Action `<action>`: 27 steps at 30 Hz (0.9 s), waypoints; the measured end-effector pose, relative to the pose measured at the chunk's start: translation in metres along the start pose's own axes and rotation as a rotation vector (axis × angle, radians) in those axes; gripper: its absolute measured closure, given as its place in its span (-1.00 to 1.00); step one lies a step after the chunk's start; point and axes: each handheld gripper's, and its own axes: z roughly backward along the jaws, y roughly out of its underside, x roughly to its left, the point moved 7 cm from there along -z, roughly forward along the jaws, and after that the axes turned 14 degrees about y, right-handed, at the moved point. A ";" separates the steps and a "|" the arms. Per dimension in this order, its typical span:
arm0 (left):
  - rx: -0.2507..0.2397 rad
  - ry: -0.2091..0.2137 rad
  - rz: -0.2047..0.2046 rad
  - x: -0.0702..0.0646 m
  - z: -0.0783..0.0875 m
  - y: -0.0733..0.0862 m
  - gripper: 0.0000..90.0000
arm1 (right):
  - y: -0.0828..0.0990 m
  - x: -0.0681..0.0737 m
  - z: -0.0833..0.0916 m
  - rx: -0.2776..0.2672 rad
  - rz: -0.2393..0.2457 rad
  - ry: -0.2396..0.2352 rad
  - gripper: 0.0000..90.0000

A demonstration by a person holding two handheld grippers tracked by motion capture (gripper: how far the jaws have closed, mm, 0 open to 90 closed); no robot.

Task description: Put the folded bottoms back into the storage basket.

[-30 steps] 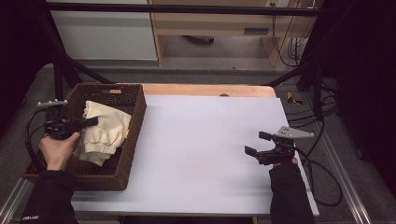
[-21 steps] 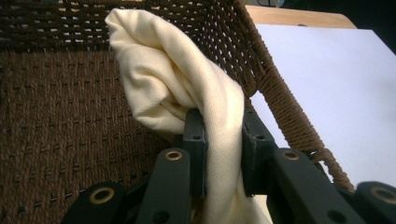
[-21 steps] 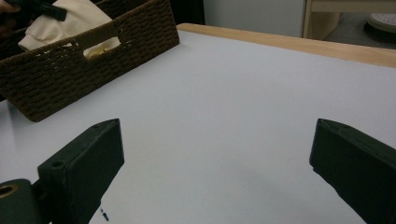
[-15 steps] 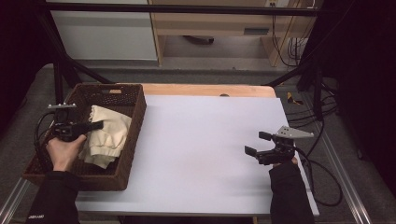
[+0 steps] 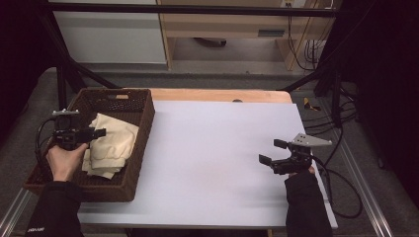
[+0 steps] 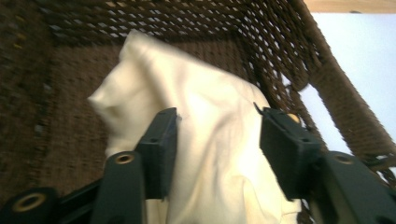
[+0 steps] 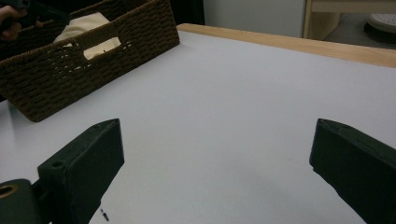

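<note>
My left gripper (image 5: 94, 133) at frame left, jaws just parted over the cream cloth (image 5: 111, 145) in the wicker basket (image 5: 126, 98), my right gripper (image 5: 271, 153) spread wide at lower right above the white table (image 5: 212, 148)

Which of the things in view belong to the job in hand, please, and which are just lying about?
In the job:
- cream cloth
- wicker basket
- left tool, jaws just opened, cloth between them

Lying about:
- right tool, open over the white table
- cables
</note>
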 end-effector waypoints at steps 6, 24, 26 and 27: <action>-0.054 0.004 -0.020 -0.002 0.008 -0.005 -0.27 | 0.000 0.000 0.000 0.000 -0.002 -0.001 -0.93; -0.084 0.005 -0.086 -0.028 0.010 -0.009 -0.95 | 0.000 0.000 0.000 -0.001 -0.001 0.000 -0.93; -0.087 0.016 -0.090 -0.032 0.011 -0.009 -0.95 | 0.000 0.000 0.000 -0.001 -0.001 -0.001 -0.93; -0.089 0.020 -0.094 -0.034 0.011 -0.010 -0.96 | 0.000 0.000 0.000 -0.001 -0.001 -0.001 -0.93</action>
